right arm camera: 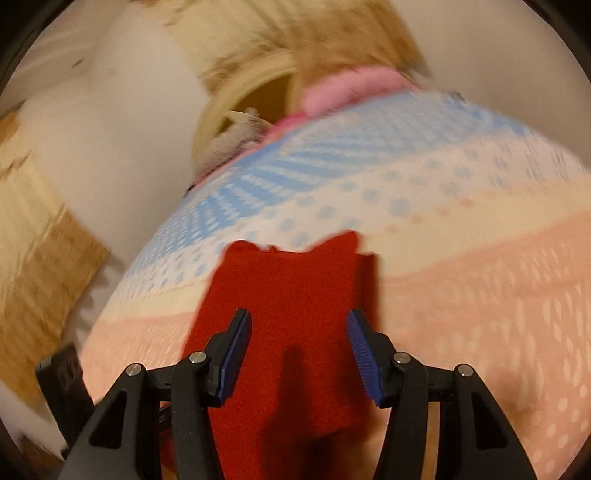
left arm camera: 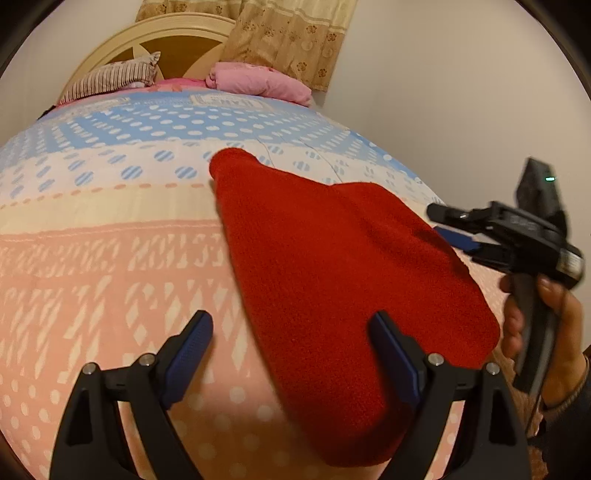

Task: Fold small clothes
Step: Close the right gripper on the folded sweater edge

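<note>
Your red garment (left arm camera: 332, 266) lies flat on the bedspread (left arm camera: 110, 258), stretched from near the left gripper (left arm camera: 291, 350) away toward the blue dotted band. Your left gripper hangs low over its near end with the jaws spread wide and nothing pinched; the right-hand pad (left arm camera: 395, 354) sits over the cloth, the other over bare bedspread. Your right gripper (right arm camera: 299, 350) hovers above the garment's other side, jaws about half apart, cloth below the gap. That view is smeared, so it probably grips nothing, though contact is hard to judge. From the left camera your right hand (left arm camera: 543, 321) wraps its handle beside the garment's edge. A pink bundle (left arm camera: 258, 83) and striped pillow (left arm camera: 110, 77) rest by the headboard (left arm camera: 177, 33).
</note>
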Demonstrator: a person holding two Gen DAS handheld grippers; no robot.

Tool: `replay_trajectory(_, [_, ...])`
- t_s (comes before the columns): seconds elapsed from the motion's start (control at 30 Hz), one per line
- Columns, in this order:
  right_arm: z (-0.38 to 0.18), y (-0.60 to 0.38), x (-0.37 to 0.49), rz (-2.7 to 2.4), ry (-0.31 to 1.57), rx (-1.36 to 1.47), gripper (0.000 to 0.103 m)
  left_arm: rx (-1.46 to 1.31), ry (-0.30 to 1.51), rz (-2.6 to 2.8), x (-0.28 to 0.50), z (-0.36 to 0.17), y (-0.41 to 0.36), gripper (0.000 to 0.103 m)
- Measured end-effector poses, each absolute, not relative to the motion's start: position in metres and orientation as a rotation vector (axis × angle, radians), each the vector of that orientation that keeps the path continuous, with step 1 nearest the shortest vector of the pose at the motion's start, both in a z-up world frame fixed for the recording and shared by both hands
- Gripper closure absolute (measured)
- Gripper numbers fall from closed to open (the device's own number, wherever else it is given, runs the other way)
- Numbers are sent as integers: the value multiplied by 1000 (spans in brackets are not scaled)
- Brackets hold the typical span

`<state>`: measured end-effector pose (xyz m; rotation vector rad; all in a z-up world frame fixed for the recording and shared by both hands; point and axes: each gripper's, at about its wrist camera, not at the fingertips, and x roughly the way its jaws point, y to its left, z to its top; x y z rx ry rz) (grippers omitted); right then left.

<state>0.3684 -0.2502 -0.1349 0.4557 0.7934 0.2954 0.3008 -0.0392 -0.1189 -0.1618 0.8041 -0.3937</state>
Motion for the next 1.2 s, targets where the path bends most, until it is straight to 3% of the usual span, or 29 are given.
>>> replay_trajectory(0.17, [-164, -251, 394, 303, 911, 455, 48, -215, 834, -418, 304, -128, -34, 12])
replay_trajectory(0.67, [-192, -265, 432, 410, 904, 649, 48, -174, 830, -436, 300, -129, -43, 16])
replay_trajectory(0.83, [-193, -257, 433, 457, 903, 629, 52, -172, 841, -445, 299, -130, -45, 16])
replay_trajectory(0.9, [-195, -257, 432, 460, 903, 638, 59, -179, 846, -450, 300, -131, -44, 16])
replay_trajectory(1.2, [-200, -261, 430, 457, 889, 674, 63, -191, 851, -458, 302, -131, -43, 16])
